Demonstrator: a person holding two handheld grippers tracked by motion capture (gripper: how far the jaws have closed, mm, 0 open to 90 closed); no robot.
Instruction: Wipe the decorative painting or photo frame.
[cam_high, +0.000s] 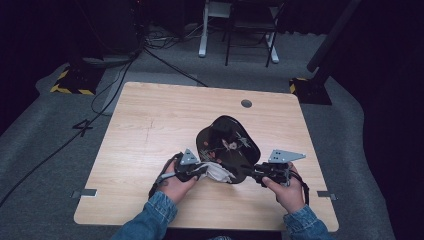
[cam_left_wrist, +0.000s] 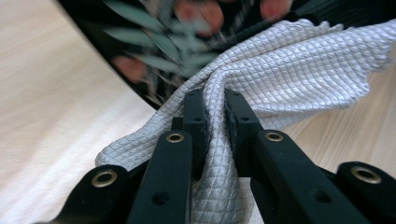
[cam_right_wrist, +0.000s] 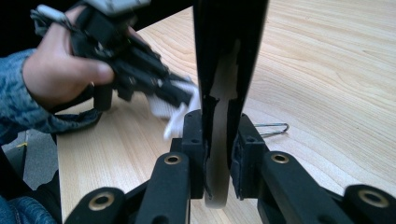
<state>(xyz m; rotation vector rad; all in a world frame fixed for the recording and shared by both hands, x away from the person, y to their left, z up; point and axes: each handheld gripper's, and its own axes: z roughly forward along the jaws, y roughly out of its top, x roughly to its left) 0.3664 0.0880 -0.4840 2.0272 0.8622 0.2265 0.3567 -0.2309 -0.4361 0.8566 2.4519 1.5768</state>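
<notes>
Wiping the black lacquered plate (cam_high: 227, 145), as I read it: cloth in my left gripper (cam_high: 192, 169), plate steadied by my right gripper (cam_high: 260, 174).

Left of the plate: my left jaws are clamped together on a bunched fold of the grey quilted cloth (cam_left_wrist: 261, 70). The rest of it fans out ahead of the jaws, against the plate's painted face with its leaves and pink blossoms. The fold is well seated between the pads, so no re-grip looks needed.

The plate itself sits near the table's (cam_high: 150, 125) front edge, tilted up off the wood, its near rim low between my two hands.

Right of the plate: my right jaws are clamped on its rim (cam_right_wrist: 219, 140), one pad on each face, the plate standing edge-on between them.

Notes for doing it well:
- Keep the right hand still and firm; lacquer is slick and could slip in the pads.
- Sweep the cloth across the face in flat strokes, pressing lightly, toward the held rim.
- Let cloth touch the paint, never the bare jaw tips.
- Mind the wire clip (cam_right_wrist: 271, 128) lying on the table just beyond the right jaws.
</notes>
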